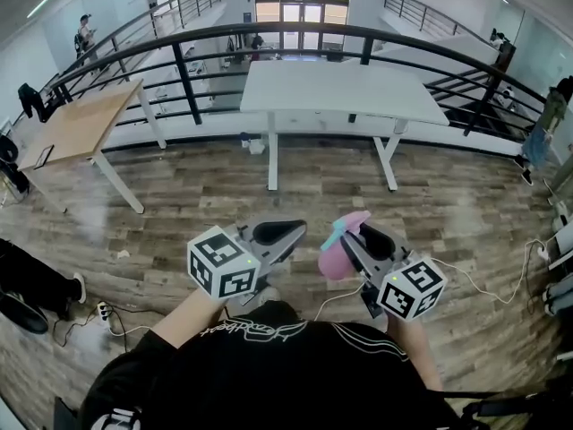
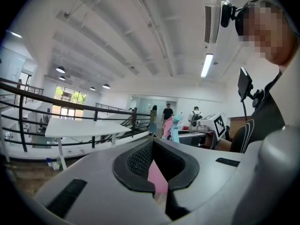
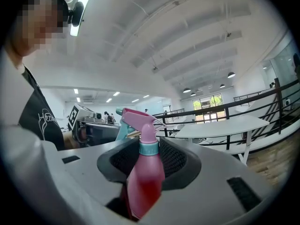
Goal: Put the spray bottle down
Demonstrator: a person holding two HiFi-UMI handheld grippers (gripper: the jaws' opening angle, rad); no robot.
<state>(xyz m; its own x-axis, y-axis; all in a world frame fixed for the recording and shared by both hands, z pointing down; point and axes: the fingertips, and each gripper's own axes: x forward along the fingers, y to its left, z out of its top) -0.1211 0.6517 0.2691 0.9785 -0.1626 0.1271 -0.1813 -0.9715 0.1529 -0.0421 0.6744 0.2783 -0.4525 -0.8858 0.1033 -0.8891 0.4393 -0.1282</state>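
Right gripper (image 1: 363,240) pinches pink spray bottle (image 3: 143,172) by its body, spray head at 12 o'clock. Left gripper (image 1: 291,231), at bottle's 9 o'clock, pressed together, empty.

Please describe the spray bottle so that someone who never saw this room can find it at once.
Start at the white table by the curved black railing, then come down the wooden floor towards the person. The spray bottle stands between the fingers of the right gripper; it alone is pink, with a teal collar.
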